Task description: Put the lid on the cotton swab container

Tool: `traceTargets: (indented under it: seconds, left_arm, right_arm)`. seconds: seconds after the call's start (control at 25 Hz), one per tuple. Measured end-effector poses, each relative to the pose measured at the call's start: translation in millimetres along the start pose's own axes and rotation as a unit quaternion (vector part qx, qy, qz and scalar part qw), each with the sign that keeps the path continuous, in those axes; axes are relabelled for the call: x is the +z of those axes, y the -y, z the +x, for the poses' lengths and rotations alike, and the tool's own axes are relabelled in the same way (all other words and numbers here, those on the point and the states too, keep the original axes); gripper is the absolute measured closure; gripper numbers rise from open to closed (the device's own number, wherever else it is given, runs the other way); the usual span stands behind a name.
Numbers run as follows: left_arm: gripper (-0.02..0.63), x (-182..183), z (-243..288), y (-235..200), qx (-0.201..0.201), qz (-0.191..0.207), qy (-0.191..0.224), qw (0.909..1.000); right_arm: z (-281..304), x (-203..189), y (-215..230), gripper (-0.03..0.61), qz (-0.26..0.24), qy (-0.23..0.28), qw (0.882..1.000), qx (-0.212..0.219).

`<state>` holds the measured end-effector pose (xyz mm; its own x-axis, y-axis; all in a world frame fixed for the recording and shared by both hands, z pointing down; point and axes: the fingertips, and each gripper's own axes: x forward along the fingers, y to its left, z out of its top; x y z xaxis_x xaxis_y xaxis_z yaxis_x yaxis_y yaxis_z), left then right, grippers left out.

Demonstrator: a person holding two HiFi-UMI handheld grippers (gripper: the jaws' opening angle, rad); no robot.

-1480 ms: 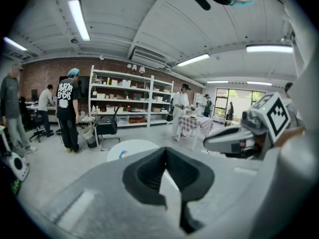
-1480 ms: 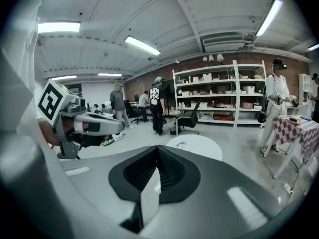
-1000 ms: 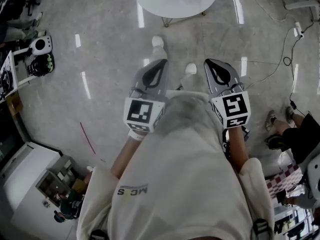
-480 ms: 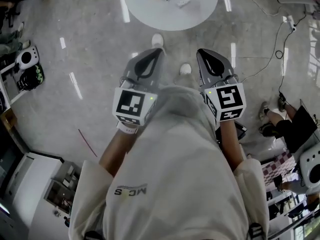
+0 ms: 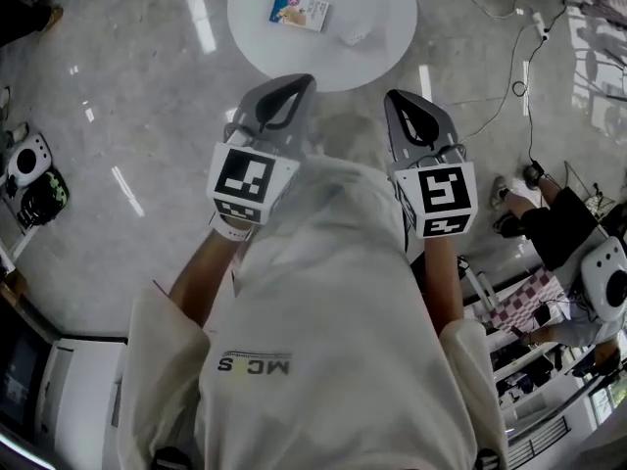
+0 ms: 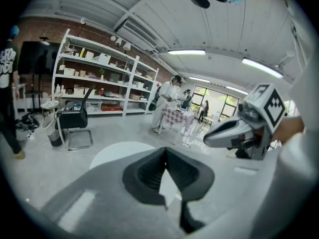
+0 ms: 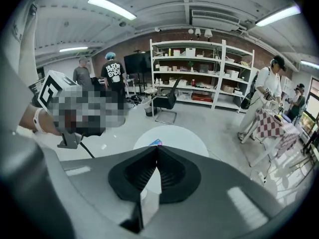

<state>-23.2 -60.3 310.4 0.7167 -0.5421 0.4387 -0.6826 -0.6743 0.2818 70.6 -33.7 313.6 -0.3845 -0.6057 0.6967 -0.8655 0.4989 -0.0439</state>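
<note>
A round white table [image 5: 323, 62] stands ahead on the glossy floor. On it lie a flat blue-and-cream pack [image 5: 299, 10] and a small clear item [image 5: 355, 35] that may be the container or its lid; I cannot tell which. My left gripper [image 5: 297, 85] and right gripper [image 5: 399, 99] are held side by side at chest height, short of the table. Both are shut with nothing between the jaws. The left gripper view shows the table [image 6: 117, 153] beyond its closed jaws. In the right gripper view the table [image 7: 179, 136] and the pack [image 7: 155, 143] sit just past the tips.
Cables [image 5: 524, 62] trail over the floor at the right, near a seated person [image 5: 554, 228]. Shelving [image 7: 199, 73], a black chair [image 7: 167, 103] and standing people [image 7: 112, 76] line the far wall. A checked table [image 7: 276, 126] stands to the right.
The table has slid down the head view and come fully into sight as the person walks toward it. Both grippers stay shut and level.
</note>
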Motion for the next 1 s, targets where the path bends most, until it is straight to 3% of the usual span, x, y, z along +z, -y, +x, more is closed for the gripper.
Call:
traceTargets:
  seconds: [0.48,1.0]
  left_arm:
    - [0.614,-15.2,56.4,-26.9,-0.030,-0.021,-0.030,0.9989]
    - [0.614,-68.1,109.2,-45.5,-0.008,-0.038,-0.059,0.9975]
  right_arm:
    - [58.7,-5.4,34.4,0.578,0.005,-0.060,0.998,-0.001]
    - [133.0,-47.4,59.7,0.578,-0.015,-0.062,0.998,0.022]
